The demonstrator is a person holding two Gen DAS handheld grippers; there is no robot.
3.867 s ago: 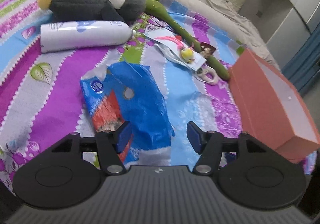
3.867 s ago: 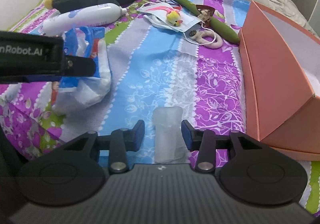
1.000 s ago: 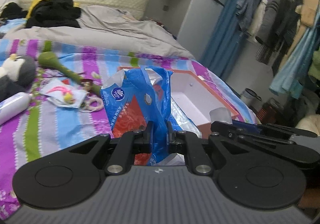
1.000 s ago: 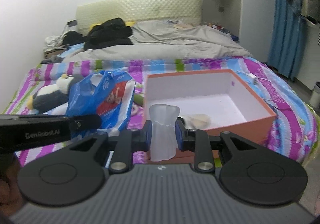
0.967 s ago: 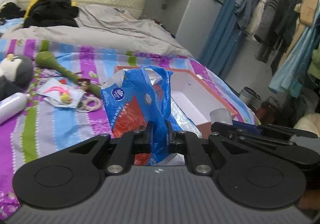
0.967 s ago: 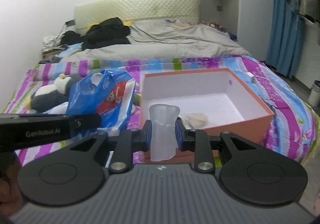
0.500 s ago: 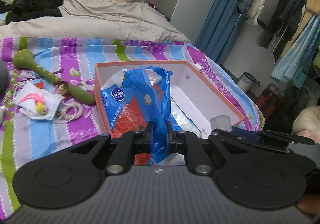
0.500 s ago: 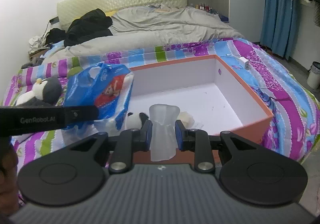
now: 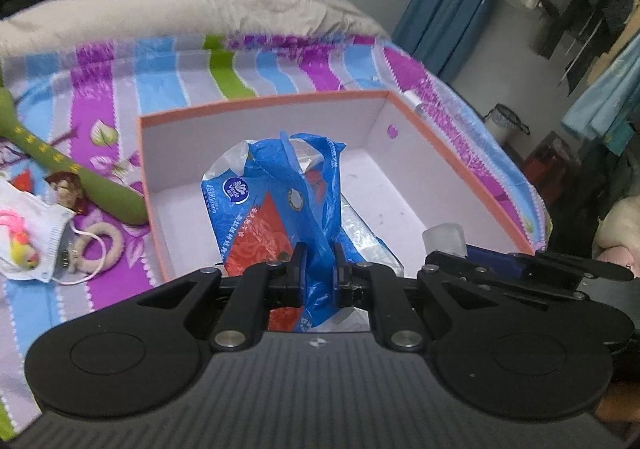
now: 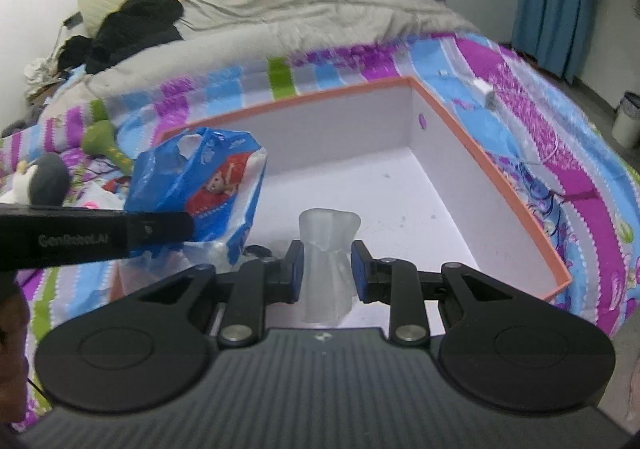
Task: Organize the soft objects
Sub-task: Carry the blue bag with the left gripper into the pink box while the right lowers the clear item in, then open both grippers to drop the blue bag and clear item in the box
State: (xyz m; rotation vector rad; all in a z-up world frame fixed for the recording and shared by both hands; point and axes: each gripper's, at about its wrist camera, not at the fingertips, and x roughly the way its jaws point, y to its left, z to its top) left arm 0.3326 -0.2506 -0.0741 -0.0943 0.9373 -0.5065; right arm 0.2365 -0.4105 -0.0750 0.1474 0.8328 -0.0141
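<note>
Two pairs of tongs are loaded at once, both over the open orange cardboard box with white inside (image 9: 460, 173) that sits on the striped purple, blue and green bedspread (image 9: 168, 65). The left tongs (image 9: 318, 273) are closed tight on a fold of the crinkly blue and red plastic packet (image 9: 280, 205), which hangs over the near left part of the box. Whether its bottom already touches the box floor cannot be told. The right tongs (image 10: 326, 269) pinch a soft translucent whitish sleeve-like piece (image 10: 329, 245), squeezed narrow at the waist and held above the near middle of the box floor; the jaws are nearly closed around it.

As for progress, the sorting looks partly done at most. A small dark item (image 10: 256, 250) lies inside the box near the packet, too hidden to name, and the two held pieces seem about to join it once released. Much is left outside on the bedspread, to the left of the box: a long green plush stick (image 9: 60, 165), a white face mask carrying a small yellow and pink toy (image 9: 28, 241), a pale fuzzy ring (image 9: 106, 245), and farther left a grey and white stuffed penguin (image 10: 40, 181).
</note>
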